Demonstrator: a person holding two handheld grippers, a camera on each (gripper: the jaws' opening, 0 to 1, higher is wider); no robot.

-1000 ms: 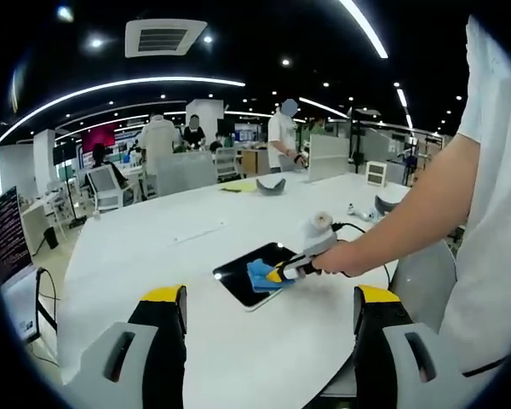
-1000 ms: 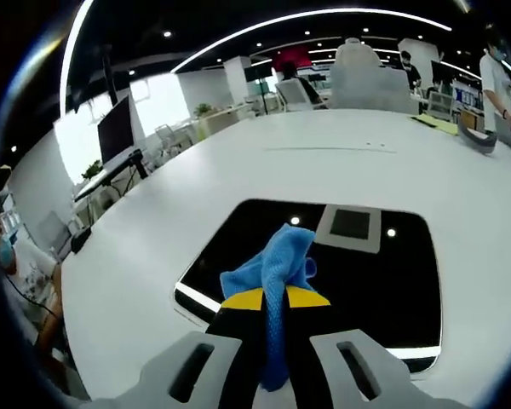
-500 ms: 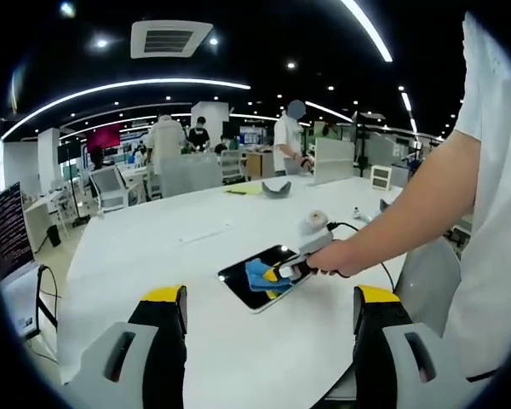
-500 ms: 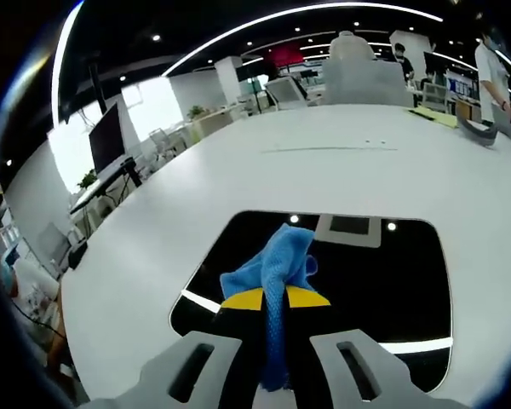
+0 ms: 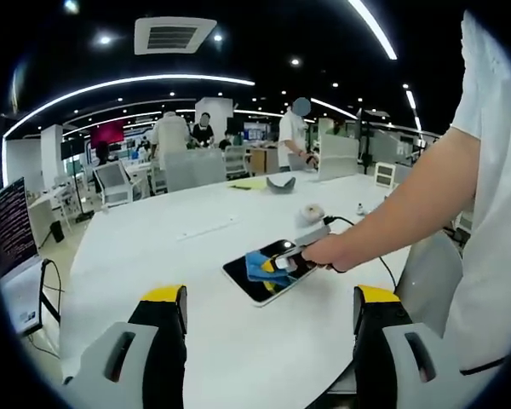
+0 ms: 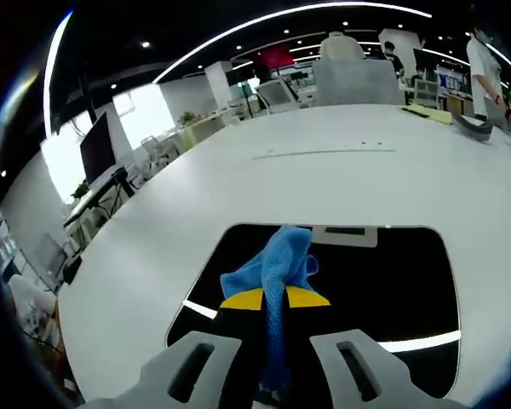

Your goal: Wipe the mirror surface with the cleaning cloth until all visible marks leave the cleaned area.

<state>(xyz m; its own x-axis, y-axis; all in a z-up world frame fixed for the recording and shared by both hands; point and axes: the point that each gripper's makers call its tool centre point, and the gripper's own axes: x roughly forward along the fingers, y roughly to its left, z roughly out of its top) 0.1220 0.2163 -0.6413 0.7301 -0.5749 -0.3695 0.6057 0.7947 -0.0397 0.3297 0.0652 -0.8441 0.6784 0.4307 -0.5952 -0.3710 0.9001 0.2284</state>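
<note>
A dark rectangular mirror (image 6: pixel 392 281) lies flat on the white table (image 6: pixel 238 187); in the left gripper view the mirror (image 5: pixel 254 281) sits mid-table. My right gripper (image 6: pixel 275 298) is shut on a blue cleaning cloth (image 6: pixel 277 264), which hangs over the mirror's left half. In the left gripper view a person's hand holds that right gripper (image 5: pixel 279 265) with the cloth (image 5: pixel 258 265) down on the mirror. My left gripper (image 5: pixel 271 319) is held back over the table's near side, its jaws wide apart with nothing between them.
A cable runs from the right gripper across the table (image 5: pixel 153 256). A small white object (image 5: pixel 311 210) and a grey item (image 5: pixel 280 184) lie farther back. People and chairs stand beyond the far edge. A monitor (image 5: pixel 8 226) stands at left. The person's arm and white shirt (image 5: pixel 494 213) are at right.
The right gripper with the cloth has slid toward the mirror's far edge. In the left gripper view the mirror, hand and cloth appear slightly farther right.
</note>
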